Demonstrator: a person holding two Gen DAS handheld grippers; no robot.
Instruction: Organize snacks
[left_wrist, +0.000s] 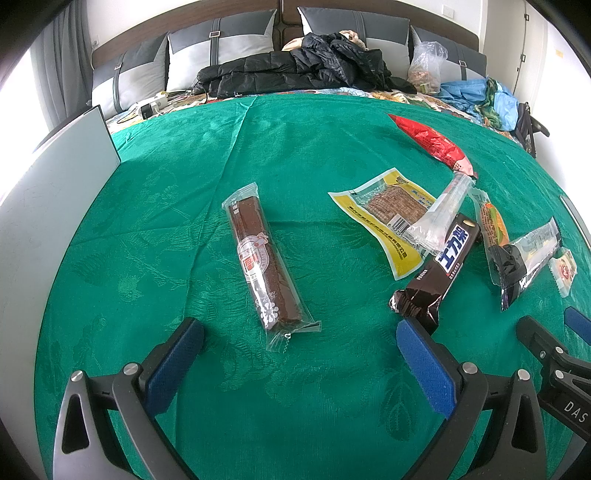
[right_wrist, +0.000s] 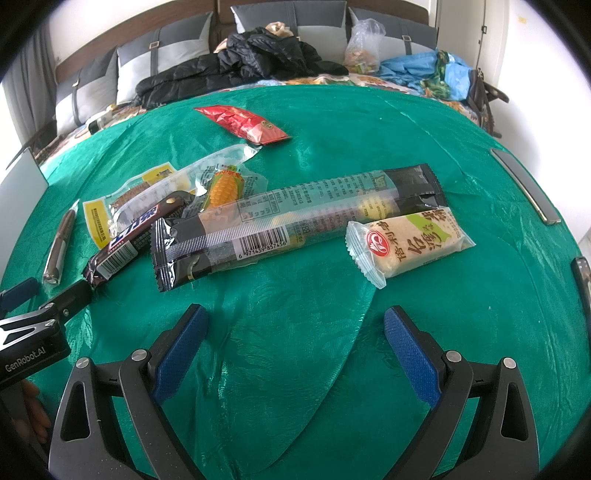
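At the bottom of the left wrist view, the left tongs (left_wrist: 299, 369) stand spread wide, with blue pads on both fingers and nothing between them. The right-hand blue pad (left_wrist: 424, 365) appears to touch the near crimped end of the dark chocolate bar (left_wrist: 439, 269), though contact cannot be told for sure. Just above the gap, at the centre of the frame, lies the long brown bar in clear wrap (left_wrist: 264, 258), alone on the green cloth (left_wrist: 184, 184) and well apart from the other snacks.

In the right wrist view, the right tongs (right_wrist: 291, 350) are likewise spread wide at the bottom of the frame, hold nothing and hover over bare cloth. Just beyond them, right of centre, lies the pale rice cracker packet (right_wrist: 410, 243), touching the long black-and-clear packet (right_wrist: 295, 221) that runs across the middle. To the left of that packet the chocolate bar overlaps the yellow flat pouch (left_wrist: 384, 218), and a clear empty-looking wrapper (left_wrist: 439, 218) lies across both. A small corn-print packet (right_wrist: 225, 188) sits between the pouch and the long packet. Farther up, apart from the pile, rests the red packet (right_wrist: 242, 123).

At the left edge of the left wrist view stands a white panel (left_wrist: 74, 158). At the top of both frames, beyond the cloth, a black jacket (left_wrist: 303, 66) and a clear plastic bag (left_wrist: 426, 66) lie before grey pillows (left_wrist: 221, 40).
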